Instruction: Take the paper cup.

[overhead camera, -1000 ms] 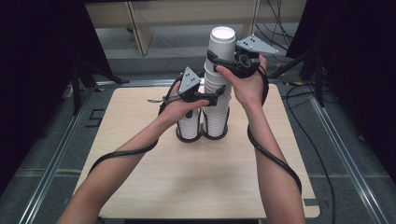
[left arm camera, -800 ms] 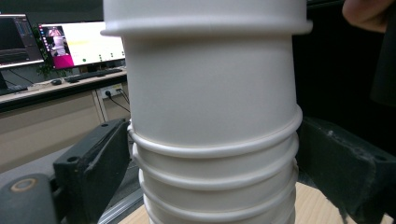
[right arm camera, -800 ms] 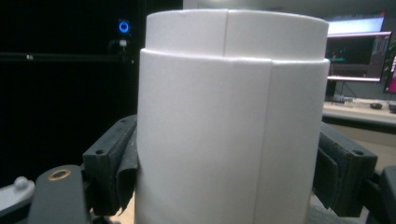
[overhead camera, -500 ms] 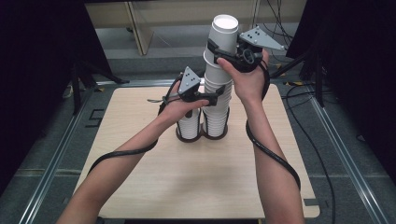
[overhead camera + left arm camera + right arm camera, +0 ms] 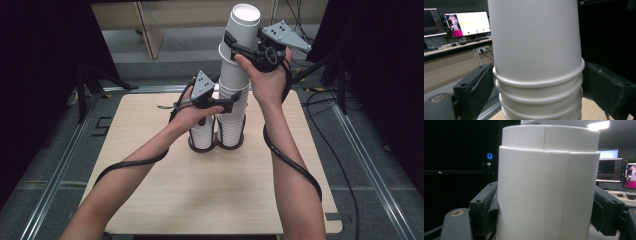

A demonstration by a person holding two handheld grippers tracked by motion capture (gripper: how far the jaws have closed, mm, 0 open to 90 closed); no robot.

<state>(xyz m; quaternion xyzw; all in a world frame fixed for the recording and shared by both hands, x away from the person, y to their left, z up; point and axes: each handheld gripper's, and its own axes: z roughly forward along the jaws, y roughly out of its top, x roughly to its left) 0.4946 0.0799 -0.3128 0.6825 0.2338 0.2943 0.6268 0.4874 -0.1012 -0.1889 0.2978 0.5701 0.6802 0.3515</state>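
Note:
A tall stack of upturned white paper cups point(image 5: 233, 117) stands in a black two-ring holder point(image 5: 215, 147) at the table's middle. Beside it on the left stands a shorter stack point(image 5: 202, 132). My left gripper point(image 5: 231, 104) is shut on the tall stack low down; in the left gripper view both jaws press the rimmed cups point(image 5: 536, 82). My right gripper point(image 5: 236, 47) is shut on the upper cups point(image 5: 241, 30), held high above the rest. The right gripper view has the cup wall point(image 5: 546, 195) between both jaws. Whether the raised cups are free of the stack below is hidden.
The cups stand on a light wooden table point(image 5: 200, 200) with metal rails along both sides. Both forearms reach in from the front, and a black cable point(image 5: 295, 165) trails over the table's right part. Desks with monitors point(image 5: 465, 23) lie beyond.
My right gripper has risen with the upper cups, so the top of the stack stands higher. The left gripper has stayed on the lower stack.

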